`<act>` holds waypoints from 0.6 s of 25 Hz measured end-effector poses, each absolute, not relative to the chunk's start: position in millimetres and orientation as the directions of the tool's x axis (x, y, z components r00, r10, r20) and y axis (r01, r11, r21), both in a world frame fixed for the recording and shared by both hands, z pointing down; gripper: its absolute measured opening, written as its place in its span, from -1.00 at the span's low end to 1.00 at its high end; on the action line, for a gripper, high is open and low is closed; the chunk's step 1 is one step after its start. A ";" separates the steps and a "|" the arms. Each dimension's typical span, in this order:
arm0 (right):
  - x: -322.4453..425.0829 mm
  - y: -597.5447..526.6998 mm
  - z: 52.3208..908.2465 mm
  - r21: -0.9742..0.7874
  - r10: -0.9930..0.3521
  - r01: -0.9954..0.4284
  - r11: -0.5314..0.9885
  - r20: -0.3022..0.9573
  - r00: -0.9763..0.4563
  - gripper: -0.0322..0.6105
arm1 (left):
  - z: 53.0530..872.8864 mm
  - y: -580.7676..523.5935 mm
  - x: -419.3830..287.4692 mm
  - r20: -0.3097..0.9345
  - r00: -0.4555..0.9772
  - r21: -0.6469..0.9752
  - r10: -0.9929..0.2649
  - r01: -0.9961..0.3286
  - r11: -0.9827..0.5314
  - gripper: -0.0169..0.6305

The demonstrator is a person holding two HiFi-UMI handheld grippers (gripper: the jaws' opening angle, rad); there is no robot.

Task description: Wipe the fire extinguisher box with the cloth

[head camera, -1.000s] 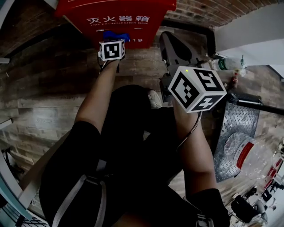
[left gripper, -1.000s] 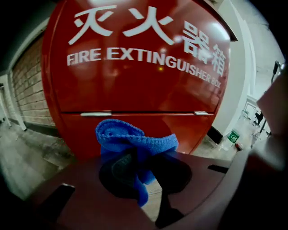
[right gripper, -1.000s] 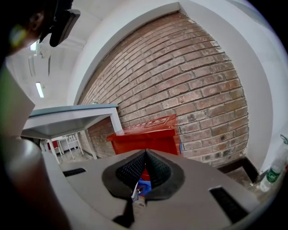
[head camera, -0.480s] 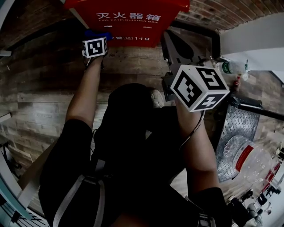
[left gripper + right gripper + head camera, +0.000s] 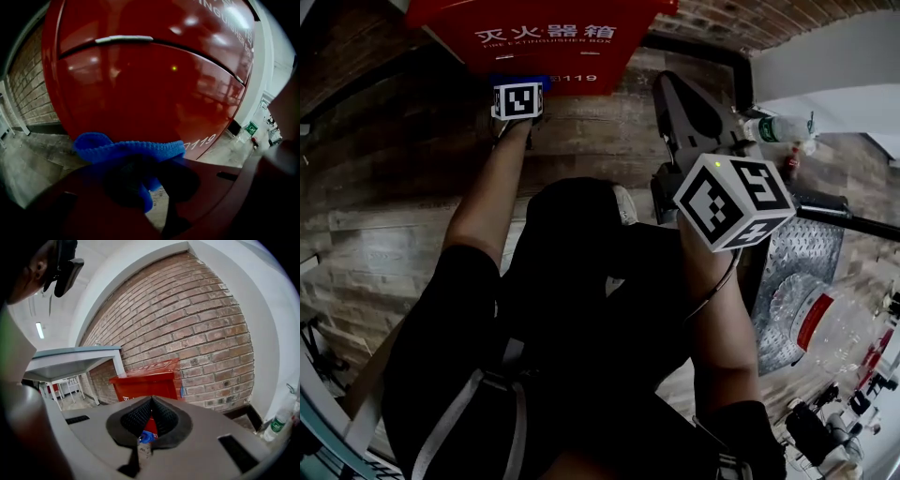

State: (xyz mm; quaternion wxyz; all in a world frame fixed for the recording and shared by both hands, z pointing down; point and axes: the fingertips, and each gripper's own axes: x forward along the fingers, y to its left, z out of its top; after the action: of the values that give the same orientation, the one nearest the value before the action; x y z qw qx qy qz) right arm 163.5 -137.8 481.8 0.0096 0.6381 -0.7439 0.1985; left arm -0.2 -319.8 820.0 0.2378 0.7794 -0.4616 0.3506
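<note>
The left gripper is clamped on the blue cloth, which touches the lower front of the red fire extinguisher box straight ahead. The right gripper, jaws together and empty, hangs well back from the box.

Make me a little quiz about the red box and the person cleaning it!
1. True or false: the left hand-held gripper holds a blue cloth.
2. Pick one: the wall behind the fire extinguisher box is made of A) brick, B) glass, C) wood.
3. Fill the gap: the right hand-held gripper has its jaws ____, with nothing between them.

Key: 1 true. 2 A. 3 shut.
</note>
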 end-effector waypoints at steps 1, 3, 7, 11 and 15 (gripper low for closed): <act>166.2 -136.8 481.9 -0.284 -0.946 -0.954 0.101 0.269 -0.180 -0.85 | 824.1 -316.6 9.4 0.773 0.335 0.054 -0.540 -0.881 -0.470 -0.71; 169.9 -135.4 482.3 -0.284 -0.946 -0.954 0.093 0.273 -0.173 -0.85 | 830.9 -308.4 31.3 0.782 0.359 0.078 -0.510 -0.868 -0.491 -0.71; 173.2 -133.4 484.1 -0.284 -0.945 -0.955 0.088 0.280 -0.170 -0.85 | 818.0 -289.4 86.7 0.753 0.451 0.121 -0.479 -0.810 -0.573 -0.71; 178.5 -131.6 484.2 -0.279 -0.946 -0.957 0.078 0.282 -0.159 -0.85 | 796.7 -267.2 149.4 0.709 0.563 0.184 -0.424 -0.729 -0.660 -0.71; 181.4 -131.0 485.4 -0.254 -0.945 -0.964 0.075 0.289 -0.149 -0.85 | 798.2 -252.1 193.3 0.684 0.632 0.208 -0.363 -0.646 -0.734 -0.71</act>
State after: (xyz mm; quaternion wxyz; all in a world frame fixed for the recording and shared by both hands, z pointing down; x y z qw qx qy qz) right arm 181.4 -131.0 485.4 0.0242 0.6517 -0.7326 0.1949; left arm 193.3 -252.1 798.2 0.2231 0.8755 -0.2882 0.3173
